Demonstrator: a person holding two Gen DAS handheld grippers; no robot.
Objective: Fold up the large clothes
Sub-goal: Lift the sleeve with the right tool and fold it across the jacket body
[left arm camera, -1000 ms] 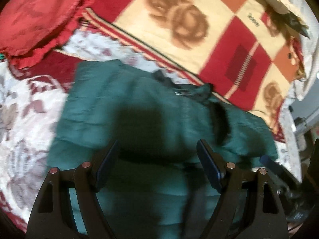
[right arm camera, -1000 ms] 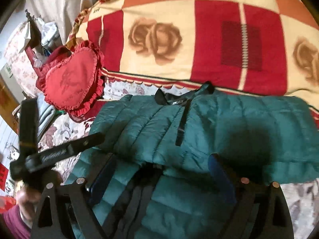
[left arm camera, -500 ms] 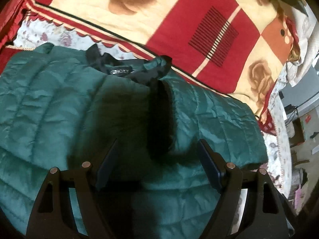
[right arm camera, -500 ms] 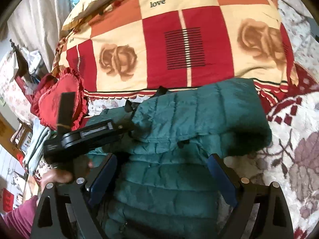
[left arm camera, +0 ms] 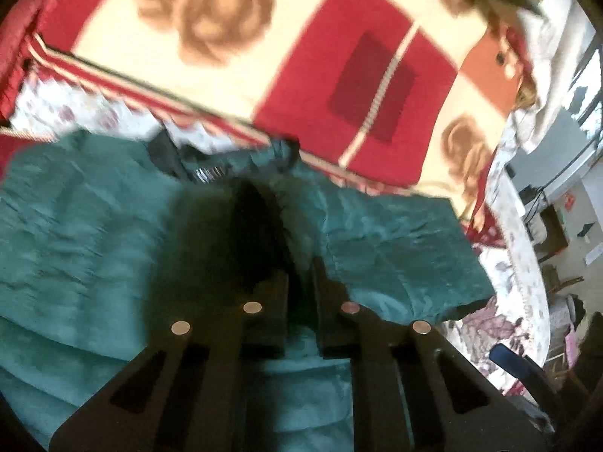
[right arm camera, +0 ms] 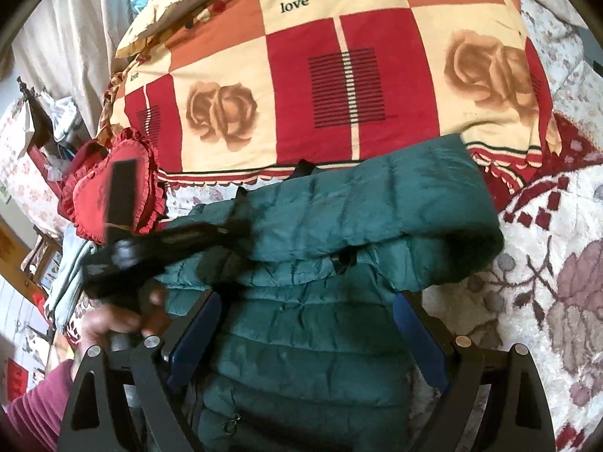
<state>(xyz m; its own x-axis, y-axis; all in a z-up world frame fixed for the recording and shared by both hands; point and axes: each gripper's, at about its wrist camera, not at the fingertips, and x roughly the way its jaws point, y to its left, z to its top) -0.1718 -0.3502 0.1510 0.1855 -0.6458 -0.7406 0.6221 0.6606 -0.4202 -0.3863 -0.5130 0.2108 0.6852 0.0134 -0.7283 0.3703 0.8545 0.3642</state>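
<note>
A dark green quilted jacket [left arm camera: 75, 233] [right arm camera: 377, 207] lies on the bed, its top part folded down over its body. My left gripper [left arm camera: 301, 275] has its jaws drawn together, pinching the dark strip by the jacket's front opening just below the collar. The right wrist view shows the same left gripper [right arm camera: 241, 226], held by a hand [right arm camera: 113, 320], with its tips on the upper fold. My right gripper [right arm camera: 309, 339] stands open above the jacket's lower body, nothing pressed between its blue pads [right arm camera: 196, 331]. One of those blue pads [left arm camera: 516, 369] shows at the lower right of the left wrist view.
A red, cream and orange checked blanket with roses [right arm camera: 339, 86] [left arm camera: 226, 37] lies just beyond the jacket. A red heart cushion [right arm camera: 86, 196] sits at the left. Floral bedspread [right arm camera: 546, 282] lies to the right, with the bed's edge and room clutter [left arm camera: 557, 226] beyond.
The left jaws have gone from wide apart to closed at the jacket's dark front strip. Both hands moved across the jacket earlier; the right has held still lately.
</note>
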